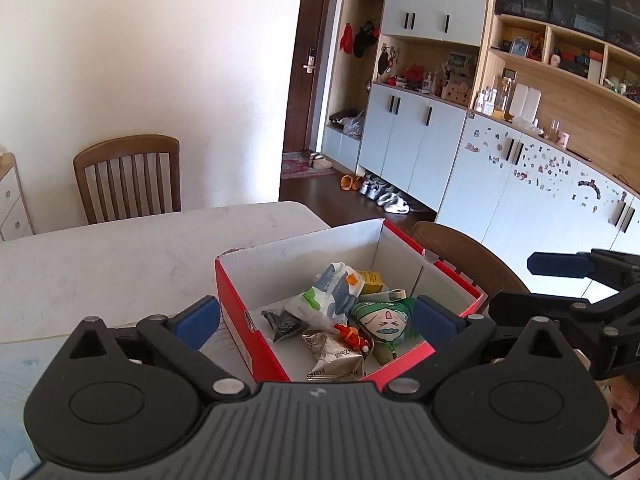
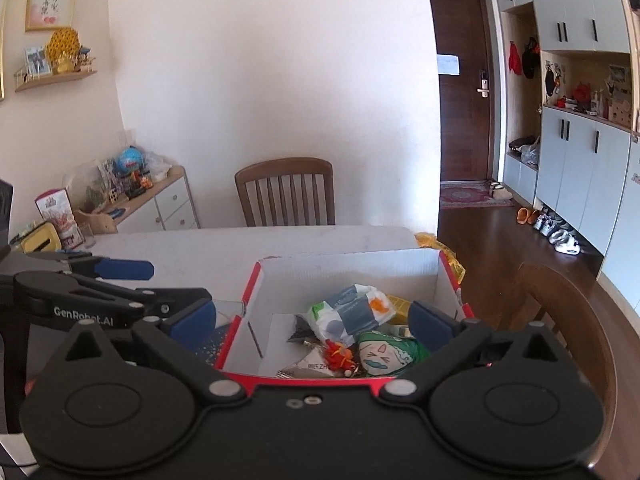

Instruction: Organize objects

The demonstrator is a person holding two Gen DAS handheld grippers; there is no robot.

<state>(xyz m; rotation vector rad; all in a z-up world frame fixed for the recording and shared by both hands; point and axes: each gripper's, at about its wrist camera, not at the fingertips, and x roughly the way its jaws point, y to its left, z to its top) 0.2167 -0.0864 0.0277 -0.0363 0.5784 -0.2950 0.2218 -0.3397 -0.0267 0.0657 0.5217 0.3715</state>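
Both my jaws stand wide apart and empty over the red box (image 1: 234,304) of snack packets (image 2: 348,314), lower centre, on the bench (image 1: 120,256).

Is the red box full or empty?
Partly full. The box holds snack packets and a green pouch at one end; bare floor shows beside them.

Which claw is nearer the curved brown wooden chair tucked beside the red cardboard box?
Right. The right claw is open beside the curved brown wooden chair; the left claw, also open, is across the red cardboard box from it.
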